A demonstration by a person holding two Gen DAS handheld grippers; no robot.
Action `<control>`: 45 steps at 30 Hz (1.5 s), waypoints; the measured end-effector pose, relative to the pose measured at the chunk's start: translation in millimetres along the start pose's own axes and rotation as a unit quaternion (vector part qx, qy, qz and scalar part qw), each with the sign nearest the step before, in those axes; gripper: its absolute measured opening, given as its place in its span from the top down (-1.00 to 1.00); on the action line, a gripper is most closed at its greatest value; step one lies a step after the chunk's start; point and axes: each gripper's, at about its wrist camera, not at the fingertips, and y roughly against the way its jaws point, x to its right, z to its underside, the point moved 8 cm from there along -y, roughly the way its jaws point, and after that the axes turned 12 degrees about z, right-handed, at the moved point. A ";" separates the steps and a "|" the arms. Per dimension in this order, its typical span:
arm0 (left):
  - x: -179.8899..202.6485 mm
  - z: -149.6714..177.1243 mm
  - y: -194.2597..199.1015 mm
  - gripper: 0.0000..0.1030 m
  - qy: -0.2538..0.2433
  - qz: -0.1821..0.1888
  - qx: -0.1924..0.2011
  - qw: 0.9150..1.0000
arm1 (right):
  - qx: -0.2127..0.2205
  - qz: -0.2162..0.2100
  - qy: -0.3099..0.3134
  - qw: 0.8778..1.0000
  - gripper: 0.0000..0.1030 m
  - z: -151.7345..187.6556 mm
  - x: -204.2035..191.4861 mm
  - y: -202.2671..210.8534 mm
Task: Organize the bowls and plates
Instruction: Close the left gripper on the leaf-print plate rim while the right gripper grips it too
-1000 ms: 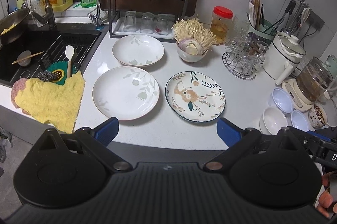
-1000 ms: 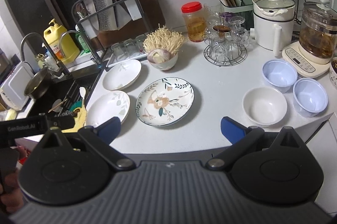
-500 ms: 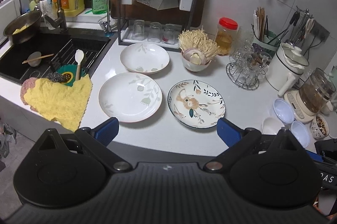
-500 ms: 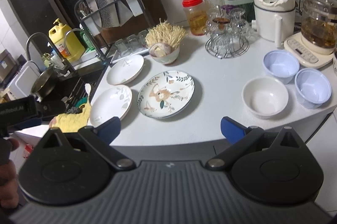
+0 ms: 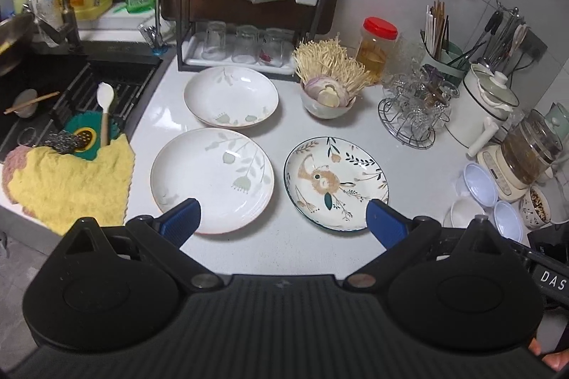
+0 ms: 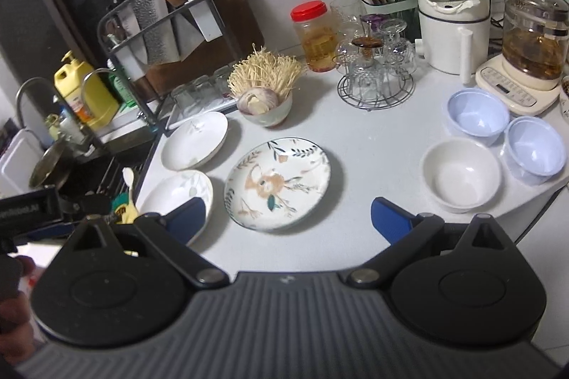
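Three plates lie on the white counter (image 5: 284, 243): a white leaf-pattern plate (image 5: 212, 175) at front left, a deeper white plate (image 5: 231, 96) behind it, and a flowered plate (image 5: 336, 183) to the right. At the far right stand a white bowl (image 6: 460, 173) and two pale blue bowls (image 6: 476, 115) (image 6: 536, 148). My left gripper (image 5: 282, 222) hovers open just in front of the two near plates, holding nothing. My right gripper (image 6: 288, 219) is open too, over the flowered plate (image 6: 277, 183), empty.
A sink (image 5: 53, 101) with a yellow cloth (image 5: 67, 183) borders the left. Behind the plates are a knife and glass rack (image 5: 249, 5), a bowl of enoki mushrooms (image 5: 327, 87), a red-lidded jar (image 5: 377, 48), a glass-cup stand (image 5: 414, 115), a white pot (image 5: 480, 108) and a kettle (image 6: 530, 48).
Both grippers have moved forward and down toward the counter, so the plates look larger and nearer. Both stay open and empty. Nothing on the counter has moved.
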 end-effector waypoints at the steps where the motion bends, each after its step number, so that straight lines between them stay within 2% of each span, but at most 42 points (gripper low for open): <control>1: -7.2 -5.0 -5.1 -0.96 0.003 0.007 -0.004 1.000 | 0.000 0.001 -0.007 1.000 -0.96 -1.3 -5.5 -3.7; 5: -37.8 -24.6 -27.2 -0.96 -0.001 0.031 -0.017 0.999 | 0.010 0.011 -0.019 1.000 -0.96 -6.2 -30.4 -17.1; 10: -76.4 -40.5 -59.2 -0.96 -0.018 0.052 -0.047 0.997 | 0.001 0.008 -0.031 0.999 -0.95 -1.8 -64.7 -42.2; 13: -99.1 -46.9 -77.3 -0.96 -0.036 0.051 -0.064 0.996 | -0.015 0.014 -0.036 0.999 -0.89 4.1 -79.8 -59.0; 17: -127.6 -52.1 -98.5 -0.96 -0.038 0.058 -0.082 0.994 | -0.049 0.020 -0.046 0.998 -0.81 15.2 -96.3 -84.1; 19: -141.7 -54.4 -109.4 -0.96 -0.036 0.057 -0.088 0.994 | -0.064 0.018 -0.057 0.996 -0.66 20.9 -102.8 -95.8; 22: -158.9 -56.7 -124.4 -0.96 -0.032 0.062 -0.101 0.992 | -0.086 0.022 -0.064 0.994 -0.55 29.6 -111.0 -111.8; 27: -185.3 -55.0 -147.5 -0.95 -0.010 0.070 -0.116 0.991 | -0.123 0.025 -0.069 0.990 -0.51 43.8 -125.7 -136.0; 33: -208.0 -54.3 -167.9 -0.93 -0.017 0.084 -0.123 0.989 | -0.132 0.001 -0.056 0.990 -0.51 44.0 -151.5 -158.3; 35: -212.5 -54.0 -174.1 -0.89 -0.013 0.097 -0.125 0.987 | -0.143 -0.007 -0.056 0.988 -0.47 45.8 -155.1 -167.9; 39: -219.9 -48.6 -191.9 -0.59 0.003 0.107 -0.137 0.985 | -0.177 -0.005 -0.044 0.983 -0.19 60.2 -161.9 -188.3; 42: -220.7 -46.6 -199.9 -0.47 0.005 0.118 -0.134 0.984 | -0.183 -0.009 -0.041 0.982 -0.10 64.4 -164.9 -196.2; 43: -221.2 -45.3 -203.1 -0.38 -0.001 0.116 -0.135 0.984 | -0.185 -0.007 -0.038 0.982 0.05 64.2 -165.1 -199.2; 45: -223.9 -44.0 -208.3 -0.28 -0.002 0.113 -0.137 0.984 | -0.187 -0.006 -0.035 0.982 0.18 64.1 -165.5 -203.8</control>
